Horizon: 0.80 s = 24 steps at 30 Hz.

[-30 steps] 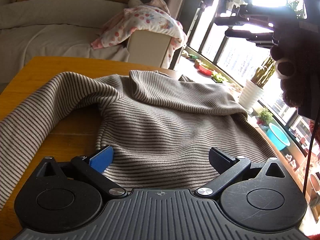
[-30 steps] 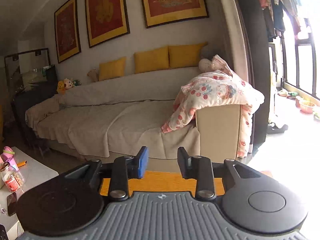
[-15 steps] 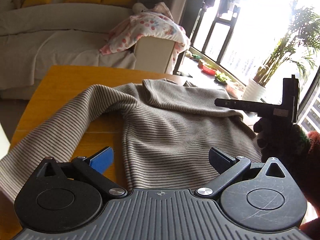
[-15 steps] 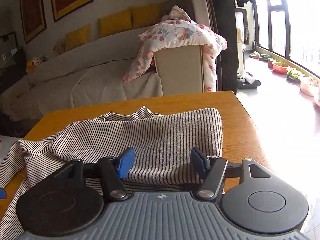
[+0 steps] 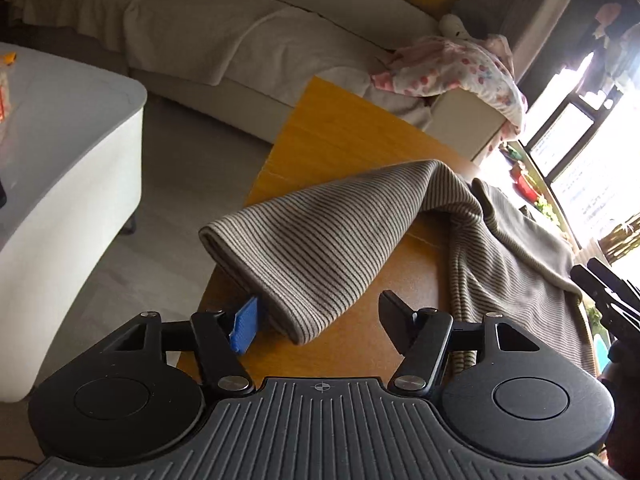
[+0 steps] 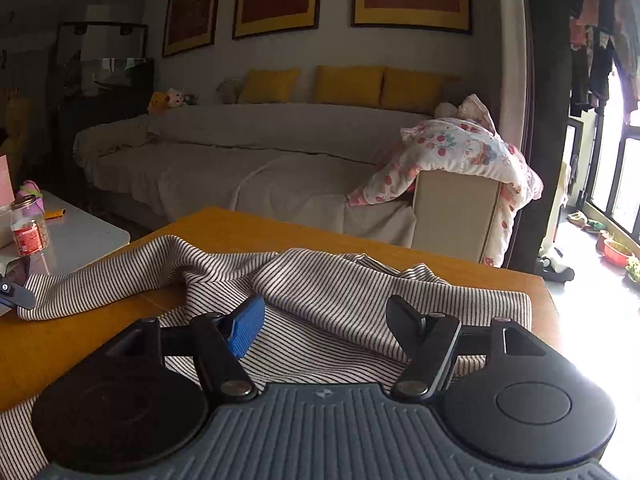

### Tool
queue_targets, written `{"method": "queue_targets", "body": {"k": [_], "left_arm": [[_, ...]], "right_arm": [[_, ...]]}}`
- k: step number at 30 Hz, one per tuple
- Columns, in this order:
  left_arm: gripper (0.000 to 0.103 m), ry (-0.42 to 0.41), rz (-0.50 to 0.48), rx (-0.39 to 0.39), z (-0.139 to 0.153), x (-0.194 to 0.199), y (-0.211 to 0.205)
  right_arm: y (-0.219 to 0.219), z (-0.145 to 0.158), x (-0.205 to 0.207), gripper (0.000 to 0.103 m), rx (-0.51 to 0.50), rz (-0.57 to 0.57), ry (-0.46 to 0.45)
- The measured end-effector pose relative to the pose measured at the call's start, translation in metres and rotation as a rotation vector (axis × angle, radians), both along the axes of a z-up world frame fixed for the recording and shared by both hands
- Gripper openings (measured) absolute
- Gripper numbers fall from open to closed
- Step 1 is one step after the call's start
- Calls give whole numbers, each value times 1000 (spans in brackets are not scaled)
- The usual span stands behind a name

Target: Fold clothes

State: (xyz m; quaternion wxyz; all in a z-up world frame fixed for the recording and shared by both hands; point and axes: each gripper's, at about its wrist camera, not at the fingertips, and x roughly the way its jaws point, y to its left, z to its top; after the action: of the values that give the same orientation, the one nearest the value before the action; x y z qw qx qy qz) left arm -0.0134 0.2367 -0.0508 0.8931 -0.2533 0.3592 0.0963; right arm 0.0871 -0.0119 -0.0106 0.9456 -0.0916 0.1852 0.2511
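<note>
A grey-and-dark striped top [image 6: 328, 288] lies rumpled across the orange wooden table [image 6: 248, 228]. One sleeve [image 5: 320, 248] stretches to the table's left edge, and its cuff sits between the jaws of my left gripper [image 5: 318, 305]. Those jaws are closing: the blue pad [image 5: 244, 324] is right beside the cuff, while the black finger [image 5: 394, 320] stands clear of it. My right gripper [image 6: 325, 307] hovers open just above the top's body near the hem, with cloth under it and nothing pinched. Each gripper peeks into the other's view, the right gripper [image 5: 604, 292] and the left gripper [image 6: 12, 294].
A white coffee table [image 5: 60, 128] holding a jar [image 6: 30, 228] stands left of the wooden table, with a strip of floor between. Behind is a long sofa [image 6: 248, 160] with a floral blanket [image 6: 460, 152] over its arm. Bright windows and plants are at the right.
The left view swung from the top's body to the sleeve end at the table's edge, and its jaws narrowed. The right gripper dropped from facing the sofa to over the top, its jaws wider.
</note>
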Motion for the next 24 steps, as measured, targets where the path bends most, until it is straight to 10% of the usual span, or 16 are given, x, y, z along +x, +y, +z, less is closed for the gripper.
{"method": "queue_targets", "body": {"k": [3,4,18,19,21,24], "left_arm": [[9,-16,-13,14,1,12,3],[6,-26,-25,-7,3,16,6],[6,-207,-175,-18,63,40,-8],[6,-220,-191,-27,66,42,-10],[14,-262,-216,-41,73,42,-14],[41,-356,-247,-58,87,40,-17]], "right_arm": [[26,3,-19,68,-32,102,-28],[35,3,-25,68,-52,140,-42],[190,-17,-50,67,-159,497,-161],[196,-21,-47,62,-157,496,-173],[201,-21,-37,9,-138,479,-158],[188,-8,-11,7,-53,419,-79]]}}
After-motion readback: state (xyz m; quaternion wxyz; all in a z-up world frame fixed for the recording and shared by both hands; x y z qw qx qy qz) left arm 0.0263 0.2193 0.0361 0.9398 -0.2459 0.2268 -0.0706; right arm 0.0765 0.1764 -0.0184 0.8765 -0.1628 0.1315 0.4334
